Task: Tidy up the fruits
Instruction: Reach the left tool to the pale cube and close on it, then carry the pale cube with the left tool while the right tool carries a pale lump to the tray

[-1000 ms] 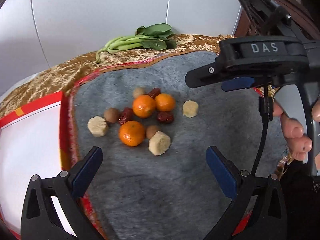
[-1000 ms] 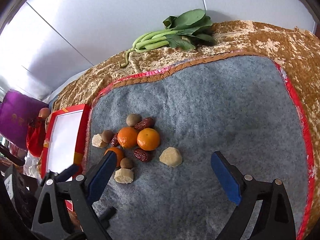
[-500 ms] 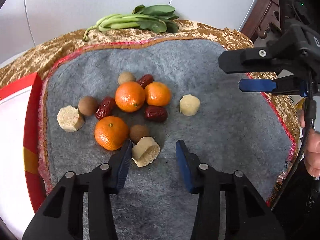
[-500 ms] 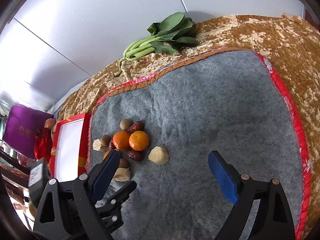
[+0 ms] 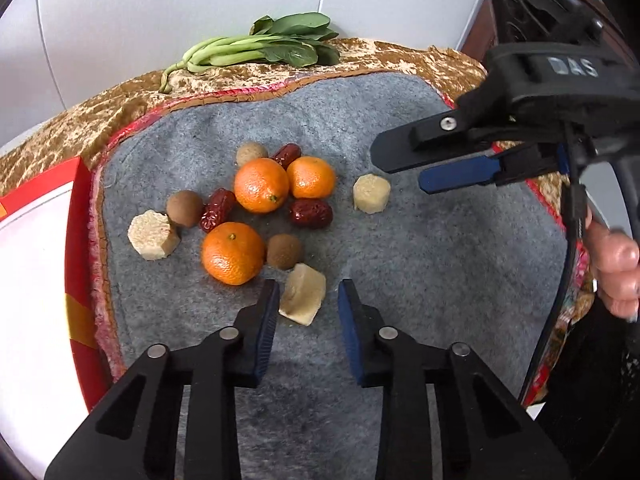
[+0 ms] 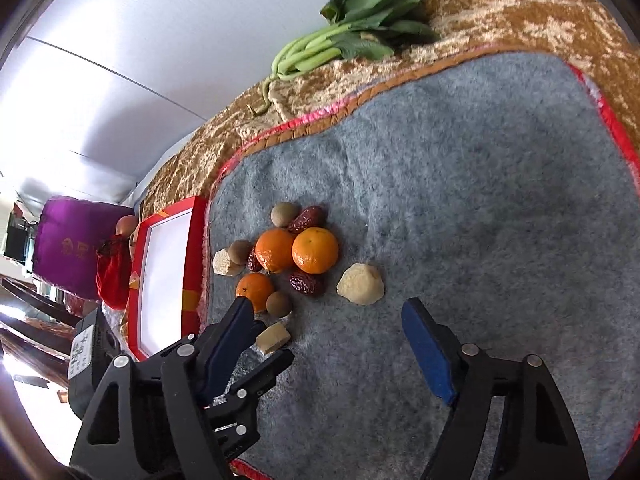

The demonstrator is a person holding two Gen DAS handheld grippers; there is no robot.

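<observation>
Vs 1 s ago: left gripper (image 5: 307,302) has narrowed from wide apart and come down over the nearest cane chunk (image 5: 303,294); fingers now bracket it, left pad about touching, right pad with a visible gap, so not clamped. Chunk sits on the grey mat (image 5: 420,264), just in front of the fruit pile. Right gripper (image 6: 328,320) fingers wide apart, holding nothing, hovering over the mat right of the pile; in the left view it has swung back in at the right edge. Count on mat: 3 oranges, centre one (image 5: 261,185) as the landmark; 3 red dates, one (image 5: 311,213) just right-front of it, one left, one behind; 3 brown longans, one (image 5: 184,208) left, one front, one behind; 3 pale cane chunks: the bracketed one in front, one (image 5: 371,193) right, one far left. Greens (image 5: 260,46) lie behind the pile on gold cloth. Red tray (image 5: 76,208) left of the mat
</observation>
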